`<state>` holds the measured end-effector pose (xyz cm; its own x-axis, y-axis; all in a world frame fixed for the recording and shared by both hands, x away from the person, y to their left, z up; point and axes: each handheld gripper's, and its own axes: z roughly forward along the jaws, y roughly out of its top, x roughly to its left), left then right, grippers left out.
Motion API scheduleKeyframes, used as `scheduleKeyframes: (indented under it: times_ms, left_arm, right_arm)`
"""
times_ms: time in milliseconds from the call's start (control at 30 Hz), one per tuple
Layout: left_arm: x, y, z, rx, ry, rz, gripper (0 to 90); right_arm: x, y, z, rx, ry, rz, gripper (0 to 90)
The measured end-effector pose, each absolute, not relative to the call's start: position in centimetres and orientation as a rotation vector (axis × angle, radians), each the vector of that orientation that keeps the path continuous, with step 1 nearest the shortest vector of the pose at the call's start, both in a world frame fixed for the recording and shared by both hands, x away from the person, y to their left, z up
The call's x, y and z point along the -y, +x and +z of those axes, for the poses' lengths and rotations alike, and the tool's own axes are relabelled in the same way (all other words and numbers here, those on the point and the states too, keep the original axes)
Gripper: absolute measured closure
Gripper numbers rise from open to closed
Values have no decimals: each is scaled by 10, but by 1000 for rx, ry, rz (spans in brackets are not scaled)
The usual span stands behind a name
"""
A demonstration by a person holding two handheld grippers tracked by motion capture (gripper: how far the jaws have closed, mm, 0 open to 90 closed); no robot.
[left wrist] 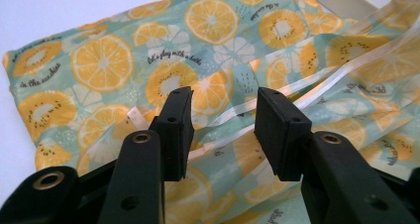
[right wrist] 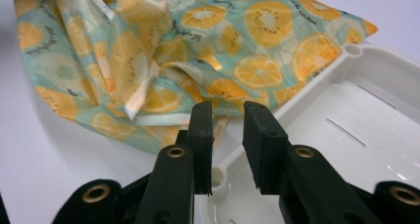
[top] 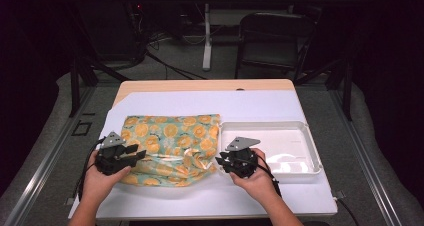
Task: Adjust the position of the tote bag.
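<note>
Two claws spread, nothing pinched: left claw (top: 134,152), right claw (top: 223,162). Fruit-print cloth (top: 170,136) looked light, limp, probably slippery; hemmed edge (left wrist: 277,110) offered the best hold.

Wooden table (top: 150,86) with a white sheet (top: 210,106) spread over most of it. On the sheet — a crumpled cloth (top: 170,136) with orange slices printed on it, and just beside it, touching — a white tray (top: 312,158).
</note>
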<state>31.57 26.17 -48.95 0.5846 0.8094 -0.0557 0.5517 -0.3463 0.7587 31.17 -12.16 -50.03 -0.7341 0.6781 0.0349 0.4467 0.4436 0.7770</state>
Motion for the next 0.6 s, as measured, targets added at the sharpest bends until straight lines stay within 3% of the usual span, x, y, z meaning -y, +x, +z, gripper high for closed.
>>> scheduleKeyframes:
  times_ms: [200,600]
  left_arm:
    - [-263,310,-485,-1074,2035,435,548]
    - [-266,295,-475,-1061,2005,455,577]
  right_arm:
    - [117,312,-499,-2434,963,1194,744]
    - [96,308,-492,-2488,845,1232,745]
